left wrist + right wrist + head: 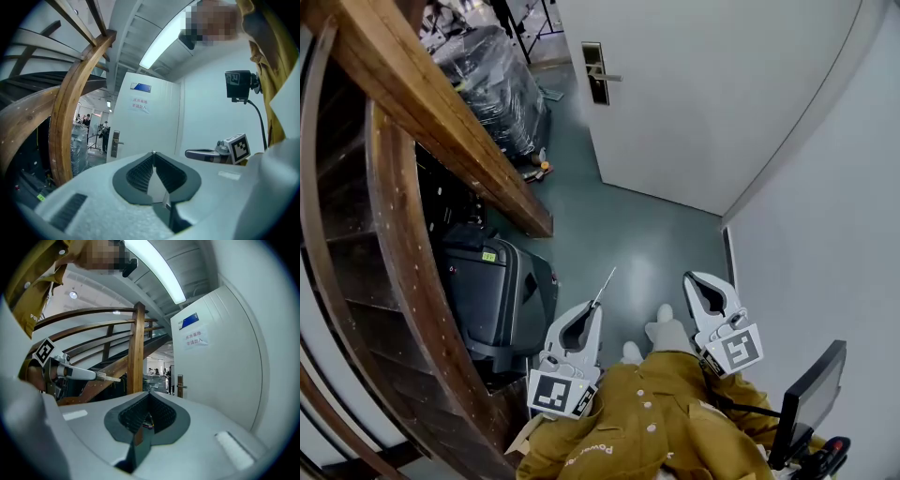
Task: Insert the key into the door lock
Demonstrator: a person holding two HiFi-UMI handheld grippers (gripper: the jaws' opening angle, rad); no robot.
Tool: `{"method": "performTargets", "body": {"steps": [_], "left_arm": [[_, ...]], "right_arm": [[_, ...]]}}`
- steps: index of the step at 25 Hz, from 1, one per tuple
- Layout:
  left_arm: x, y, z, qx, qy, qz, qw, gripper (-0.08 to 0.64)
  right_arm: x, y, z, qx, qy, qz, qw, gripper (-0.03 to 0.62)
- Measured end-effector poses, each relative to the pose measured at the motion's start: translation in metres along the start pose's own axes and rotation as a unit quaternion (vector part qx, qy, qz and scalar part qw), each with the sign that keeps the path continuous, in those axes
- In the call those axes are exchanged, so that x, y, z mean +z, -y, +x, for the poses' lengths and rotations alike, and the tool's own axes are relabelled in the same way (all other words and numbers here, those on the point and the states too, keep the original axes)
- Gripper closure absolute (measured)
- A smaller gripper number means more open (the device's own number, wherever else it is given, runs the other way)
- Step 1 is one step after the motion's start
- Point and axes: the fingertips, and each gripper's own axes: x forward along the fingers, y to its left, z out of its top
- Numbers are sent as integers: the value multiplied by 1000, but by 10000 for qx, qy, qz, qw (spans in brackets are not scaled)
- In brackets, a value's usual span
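Closest to the head camera, at the hem of a mustard jacket (656, 427), the left gripper (594, 309) has its jaws pinched on the key (605, 285) — the thin metal blade pokes out past the fingertips and points across the grey floor (628, 234) toward the door. The left gripper view shows the pads clamped on the flat of the key's inner end. Near it, the right gripper (694, 279) has its jaws pressed together on nothing; its own view shows only dark ribbed pads meeting. To the left stand a black hard case (502, 300) and the wooden stair stringer (441, 103). Well ahead, the white door (703, 94) carries a brass-coloured lock plate (594, 73) with a lever handle; the keyhole itself is too small to make out. Key and lock are well apart, so the approach comes first. I judge the key light, stiff and slick — a narrow strip that could swivel in the pads if its tip strikes the plate off-line. The grip belongs on the broad flat faces of its head, with the blade left free.
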Motion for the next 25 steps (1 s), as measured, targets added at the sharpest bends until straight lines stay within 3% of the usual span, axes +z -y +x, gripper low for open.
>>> {"method": "performTargets", "body": {"steps": [4, 10, 17, 25], "left_arm": [[0, -25, 28, 38, 34, -75, 10000, 537], [5, -80, 101, 217, -4, -178, 9996, 537], [45, -134, 216, 376, -39, -64, 9993, 537], [60, -186, 298, 550, -153, -165, 9982, 537]], "right_arm": [[-8, 19, 31, -8, -207, 27, 9998, 586], [-12, 77, 110, 111, -20, 83, 9999, 588], [12, 163, 205, 340, 169, 155, 9992, 587], [9, 220, 286, 561, -116, 163, 9982, 588]]}}
